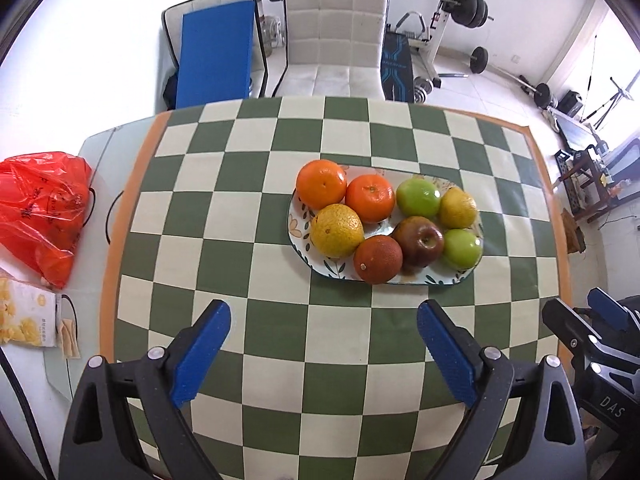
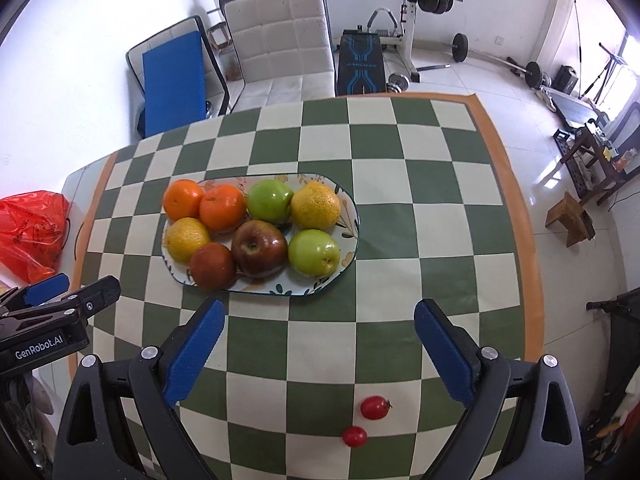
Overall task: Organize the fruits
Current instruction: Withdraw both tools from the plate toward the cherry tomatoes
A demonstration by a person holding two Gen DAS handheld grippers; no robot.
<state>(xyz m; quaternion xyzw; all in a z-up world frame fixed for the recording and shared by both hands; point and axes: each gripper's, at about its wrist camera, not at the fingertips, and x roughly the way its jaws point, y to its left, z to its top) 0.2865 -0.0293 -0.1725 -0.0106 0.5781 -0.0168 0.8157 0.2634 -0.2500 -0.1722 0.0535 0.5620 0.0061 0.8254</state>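
An oval patterned plate [image 1: 298,236] [image 2: 352,236] on the checkered tablecloth holds several fruits: two oranges [image 1: 321,184] [image 2: 222,208], two yellow citrus [image 1: 337,231] [image 2: 316,205], two green apples [image 1: 418,198] [image 2: 314,252], a red apple [image 1: 419,241] [image 2: 259,248] and a dark red-brown fruit [image 1: 377,259] [image 2: 212,266]. Two small red cherry tomatoes [image 2: 374,407] [image 2: 354,436] lie on the cloth near the front, between my right gripper's fingers. My left gripper [image 1: 324,354] is open and empty, short of the plate. My right gripper [image 2: 319,352] is open and empty, above the tomatoes.
A red plastic bag [image 1: 44,212] [image 2: 30,232] and a snack box [image 1: 26,316] lie on the table's left side. White chairs [image 1: 336,36] [image 2: 284,40] stand behind the table. Gym weights stand on the floor beyond. A wooden stool [image 2: 570,218] is at the right.
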